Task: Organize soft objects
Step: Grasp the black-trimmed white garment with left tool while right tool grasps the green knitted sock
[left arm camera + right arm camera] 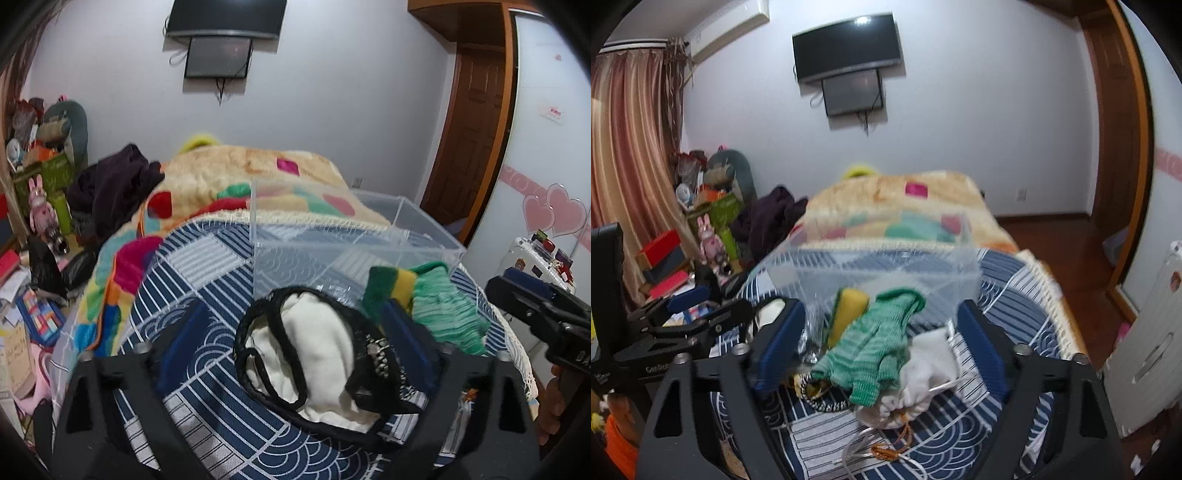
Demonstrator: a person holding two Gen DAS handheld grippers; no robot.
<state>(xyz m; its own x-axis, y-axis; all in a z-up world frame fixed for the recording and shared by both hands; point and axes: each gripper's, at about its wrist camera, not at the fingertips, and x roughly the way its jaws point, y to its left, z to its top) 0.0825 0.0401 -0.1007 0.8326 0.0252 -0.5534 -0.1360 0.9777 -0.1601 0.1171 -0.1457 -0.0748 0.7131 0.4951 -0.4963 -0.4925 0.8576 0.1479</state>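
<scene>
Right wrist view: the green knitted glove point(875, 347) is framed between the wide-spread fingers of the right gripper point(879, 350), its long axis pointed toward the clear plastic box point(871, 266); nothing is held.

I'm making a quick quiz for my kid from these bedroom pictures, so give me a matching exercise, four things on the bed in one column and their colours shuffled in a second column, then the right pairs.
Things:
1. knitted glove
2. rectangular plastic storage box
3. braided cord loop
4. soft cloth pouch under the cord

Colours:
A. black
B. clear
C. green
D. cream white

Pairs: 1-C, 2-B, 3-A, 4-D
</scene>
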